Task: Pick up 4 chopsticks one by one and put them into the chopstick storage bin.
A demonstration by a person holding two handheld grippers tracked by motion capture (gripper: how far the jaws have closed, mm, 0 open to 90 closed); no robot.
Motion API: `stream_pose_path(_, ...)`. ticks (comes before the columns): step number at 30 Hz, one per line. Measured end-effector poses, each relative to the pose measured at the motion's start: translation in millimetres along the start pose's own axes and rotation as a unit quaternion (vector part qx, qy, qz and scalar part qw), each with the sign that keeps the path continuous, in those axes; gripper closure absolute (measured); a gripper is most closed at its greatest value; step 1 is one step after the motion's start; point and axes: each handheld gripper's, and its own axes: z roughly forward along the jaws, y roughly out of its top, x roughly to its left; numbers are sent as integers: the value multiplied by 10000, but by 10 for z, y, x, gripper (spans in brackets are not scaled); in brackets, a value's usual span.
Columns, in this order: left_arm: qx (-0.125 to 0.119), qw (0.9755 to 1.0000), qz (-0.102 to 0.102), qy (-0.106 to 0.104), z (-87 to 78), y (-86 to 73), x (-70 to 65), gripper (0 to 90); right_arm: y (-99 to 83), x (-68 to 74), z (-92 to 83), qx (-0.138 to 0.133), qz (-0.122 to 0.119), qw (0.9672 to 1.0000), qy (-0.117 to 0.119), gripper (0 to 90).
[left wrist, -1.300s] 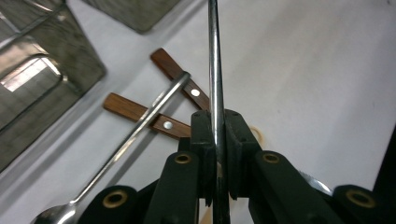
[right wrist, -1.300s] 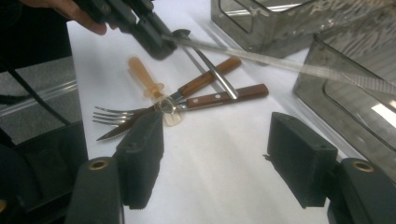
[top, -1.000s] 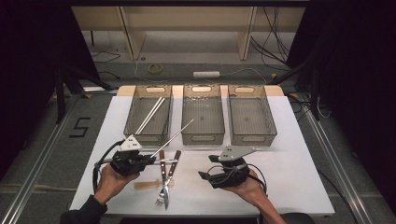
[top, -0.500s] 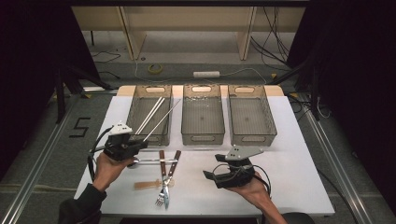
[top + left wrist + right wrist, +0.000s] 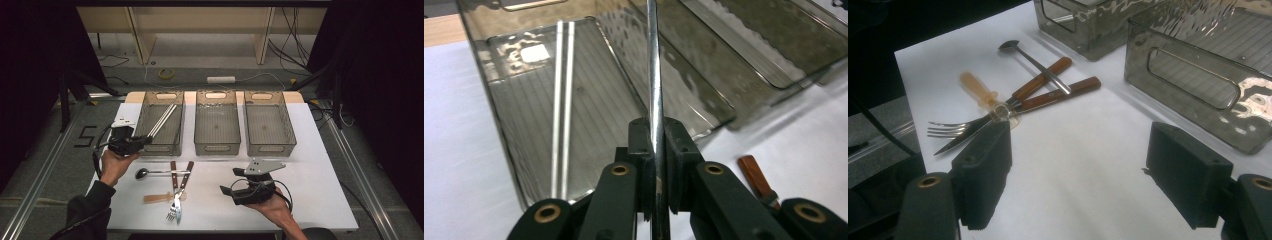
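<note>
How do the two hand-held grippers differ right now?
The left hand-held gripper has its jaws shut on a thin metal rod over the left bin; the right hand-held gripper holds nothing, its jaws having just opened wide. The left sits by the bins, the right near the table's front edge. Both are black, each held in one hand.

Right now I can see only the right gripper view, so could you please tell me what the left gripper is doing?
Observer: The left gripper has its jaws shut on a metal chopstick, which is angled out over the left bin.
Operator: Thank you. Is there anything lying in that bin?
Observer: Yes, two more chopsticks lie side by side on its floor.
Operator: And do the other bins hold anything?
Observer: In the high view, the middle bin and the right bin hold nothing.
</note>
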Motion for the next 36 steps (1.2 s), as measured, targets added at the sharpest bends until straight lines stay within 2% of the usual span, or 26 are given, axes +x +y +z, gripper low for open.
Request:
stream_pose_path(10, 174, 9996, -177, 96, 186, 109, 185, 832, -19, 9, -13, 5, 17, 10000, 37, 272)
stream_pose_path(17, 400, 9983, -363, 231, 310, 185, 261, 830, -20, 17, -13, 18, 24, 10000, 53, 272)
stream_pose_path(20, 474, 9977, -380, 293, 334, 204, 290, 830, -21, 19, -14, 27, -2, 10000, 56, 272)
stream_pose_path(25, 596, 9968, -378, 387, 402, 213, 306, 829, -19, 24, -10, 37, -32, 10000, 71, 273)
stream_pose_path(36, 954, 9938, -287, 491, 576, 270, 243, 828, -16, 34, -9, 58, -76, 9999, 77, 273)
